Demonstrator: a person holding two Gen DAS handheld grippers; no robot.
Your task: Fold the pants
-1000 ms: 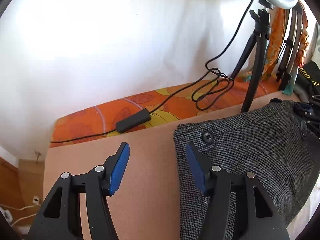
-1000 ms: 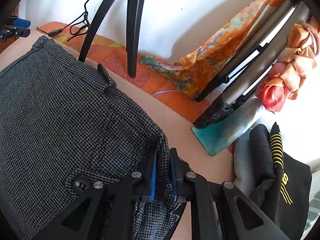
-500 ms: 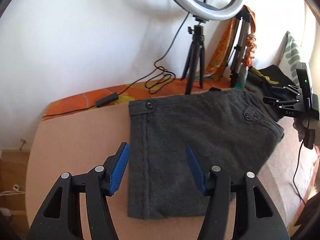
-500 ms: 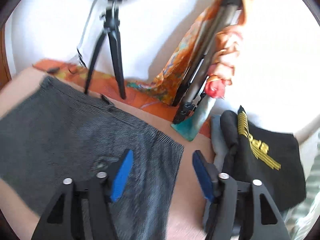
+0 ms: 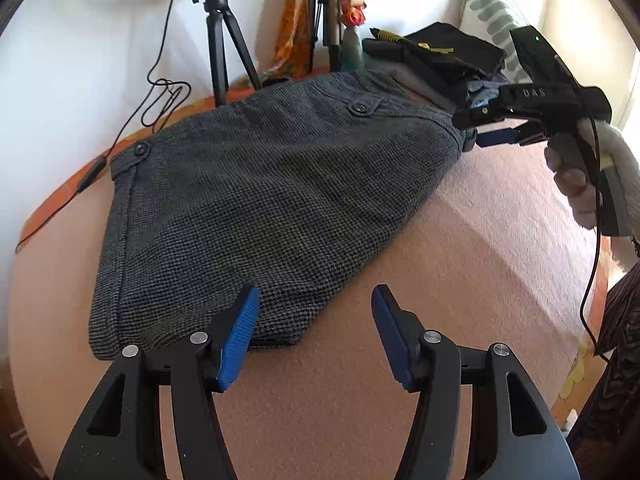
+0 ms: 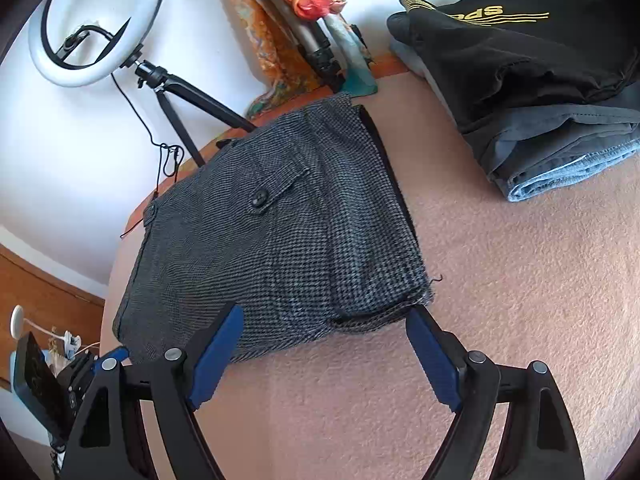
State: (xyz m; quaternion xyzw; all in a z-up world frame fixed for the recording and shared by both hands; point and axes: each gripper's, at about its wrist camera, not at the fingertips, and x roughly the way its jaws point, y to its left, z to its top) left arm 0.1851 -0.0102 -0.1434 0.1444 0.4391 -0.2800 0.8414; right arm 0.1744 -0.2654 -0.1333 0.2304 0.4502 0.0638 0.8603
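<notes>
Grippers have both let go and pulled back. The left gripper (image 5: 316, 330) is wide open, holding nothing, just above the near edge of the pants (image 5: 260, 208). The right gripper (image 6: 324, 354) is wide open too; a second ago it pinched the cloth. The pants now lie folded and flat on the pink cover (image 6: 500, 300), so the fold looks done. A clothes pile (image 6: 520, 80) sits near the right; the front is bare.
</notes>
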